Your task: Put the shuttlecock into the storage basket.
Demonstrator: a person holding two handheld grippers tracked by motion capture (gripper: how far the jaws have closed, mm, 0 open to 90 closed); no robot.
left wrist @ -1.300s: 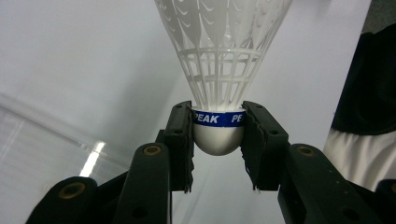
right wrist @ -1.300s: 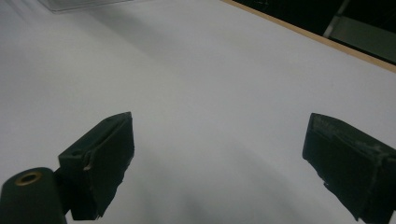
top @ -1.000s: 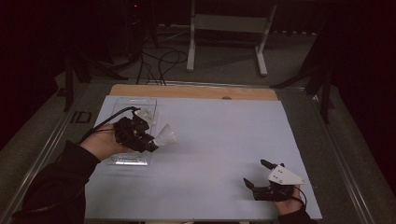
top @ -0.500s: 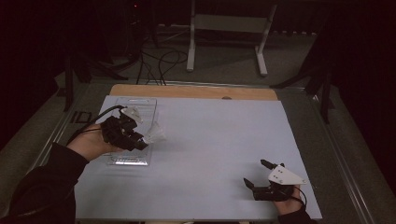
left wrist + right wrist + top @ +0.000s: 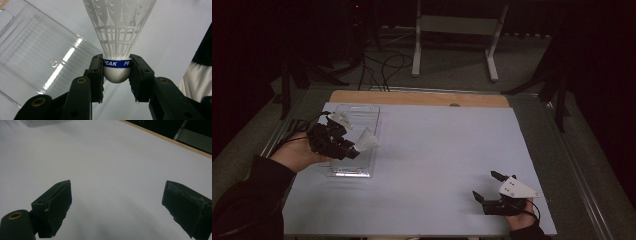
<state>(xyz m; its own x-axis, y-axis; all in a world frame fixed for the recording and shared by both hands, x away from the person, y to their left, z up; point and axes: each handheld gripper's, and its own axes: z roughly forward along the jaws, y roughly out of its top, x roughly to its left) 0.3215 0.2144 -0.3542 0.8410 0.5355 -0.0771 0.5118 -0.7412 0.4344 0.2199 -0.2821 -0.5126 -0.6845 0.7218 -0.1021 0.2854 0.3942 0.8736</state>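
Since a moment ago my left tongs have drifted rightward over the clear tray, clamping the shuttlecock by its cork, skirt pointing right. My right tongs rest open on the surface.

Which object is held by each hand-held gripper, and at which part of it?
The left hand-held gripper holds a white plastic shuttlecock by its rounded base, pads on the blue band. The right hand-held gripper holds nothing.
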